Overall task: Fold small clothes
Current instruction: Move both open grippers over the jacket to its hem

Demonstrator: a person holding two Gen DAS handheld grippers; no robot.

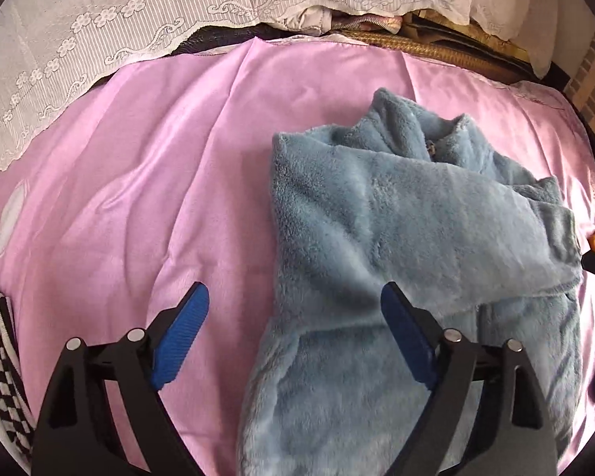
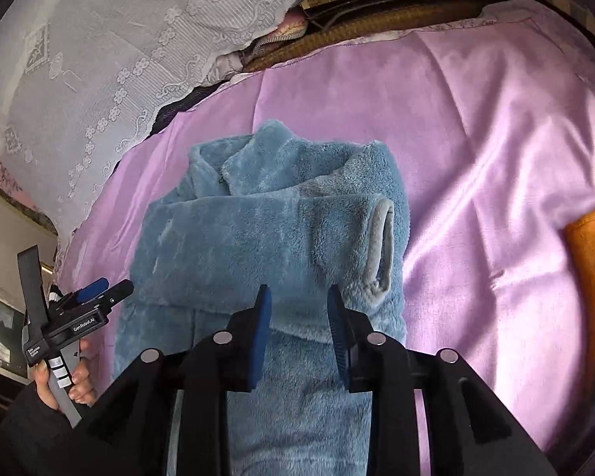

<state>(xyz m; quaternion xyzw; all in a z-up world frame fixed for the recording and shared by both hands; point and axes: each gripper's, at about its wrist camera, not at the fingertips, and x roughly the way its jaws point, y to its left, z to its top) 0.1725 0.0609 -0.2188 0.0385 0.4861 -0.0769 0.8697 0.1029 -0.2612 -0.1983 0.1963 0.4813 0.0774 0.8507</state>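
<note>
Pink bedspread [image 1: 139, 198]; sleeve cuff [image 2: 380, 250] right-view-only.

Orange cloth [image 2: 593, 273] cut off; striped garment [image 1: 0, 357] cut off.

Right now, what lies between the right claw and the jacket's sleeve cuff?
Only blue fleece sleeve; the right wrist view shows nothing else before the cuff.

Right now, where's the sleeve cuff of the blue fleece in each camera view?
Left wrist: the cuff sits far right, mid-height, where the folded sleeve ends, seen edge-on.
Right wrist: the cuff is right of centre, its grey-lined opening facing the camera, just above the right gripper.
Shared landmark: the fleece collar, at the garment's top in both views.
</note>
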